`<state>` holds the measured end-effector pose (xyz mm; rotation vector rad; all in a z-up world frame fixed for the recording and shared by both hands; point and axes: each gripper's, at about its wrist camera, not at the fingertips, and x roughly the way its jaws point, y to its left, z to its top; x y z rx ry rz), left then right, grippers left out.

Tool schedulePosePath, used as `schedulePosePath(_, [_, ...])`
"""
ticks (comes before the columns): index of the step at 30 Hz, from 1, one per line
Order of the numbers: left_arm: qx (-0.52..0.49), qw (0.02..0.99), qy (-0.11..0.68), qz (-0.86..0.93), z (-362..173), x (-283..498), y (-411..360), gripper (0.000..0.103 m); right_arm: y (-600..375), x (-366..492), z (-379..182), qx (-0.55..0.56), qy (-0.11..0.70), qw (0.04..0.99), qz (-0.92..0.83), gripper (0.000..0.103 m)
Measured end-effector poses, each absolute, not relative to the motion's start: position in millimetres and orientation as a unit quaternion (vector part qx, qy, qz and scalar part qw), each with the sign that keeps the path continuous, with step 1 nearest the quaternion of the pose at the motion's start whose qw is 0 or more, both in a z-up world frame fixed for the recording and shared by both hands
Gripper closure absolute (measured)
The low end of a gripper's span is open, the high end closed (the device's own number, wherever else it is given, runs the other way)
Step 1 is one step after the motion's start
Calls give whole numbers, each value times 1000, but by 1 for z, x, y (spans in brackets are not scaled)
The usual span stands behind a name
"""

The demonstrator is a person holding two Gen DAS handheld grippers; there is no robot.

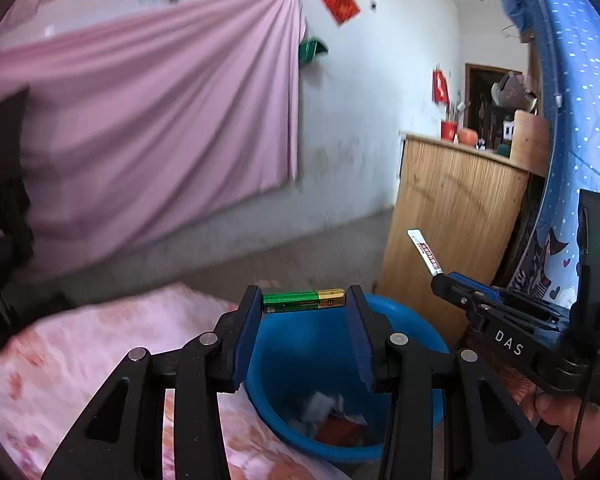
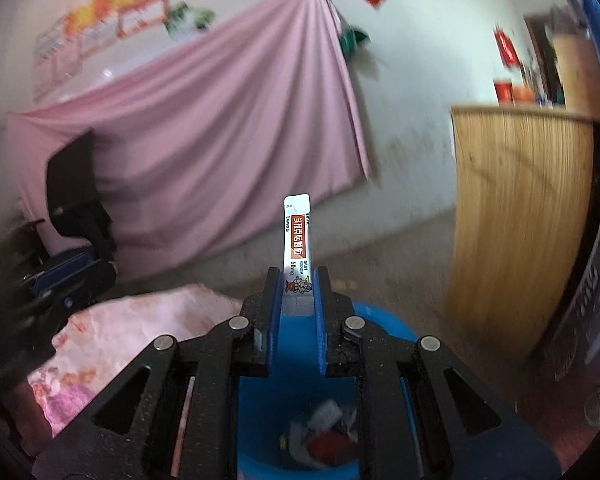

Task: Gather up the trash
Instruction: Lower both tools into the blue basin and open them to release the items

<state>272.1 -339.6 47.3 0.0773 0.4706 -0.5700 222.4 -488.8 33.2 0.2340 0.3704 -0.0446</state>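
Together above the blue bin [image 1: 276,364], which already held crumpled wrappers [image 2: 324,432], the left hand-held gripper [image 1: 305,300] clamped a green-gold battery [image 1: 304,300] crosswise, while the right hand-held gripper [image 2: 297,292] pinched an upright white sachet [image 2: 296,240].
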Motion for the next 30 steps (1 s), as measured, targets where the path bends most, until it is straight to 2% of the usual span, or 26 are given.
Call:
schedulePosePath(6, [6, 910, 303, -283, 33, 302, -344, 66, -502, 241, 7, 132, 264, 955, -29, 58])
schedulePosePath(19, [20, 877, 389, -279, 6, 325, -355, 65, -510, 256, -18, 133, 335, 933, -24, 58])
schedulePosePath(22, [23, 875, 396, -277, 4, 326, -353, 64, -510, 259, -23, 133, 348, 928, -23, 57])
schedulePosePath(25, [21, 879, 387, -277, 5, 325, -348, 56, -508, 262, -26, 130, 357, 925, -22, 57])
schedulePosePath(30, [11, 882, 383, -276, 6, 327, -341, 55, -508, 263, -24, 129, 358, 924, -23, 57])
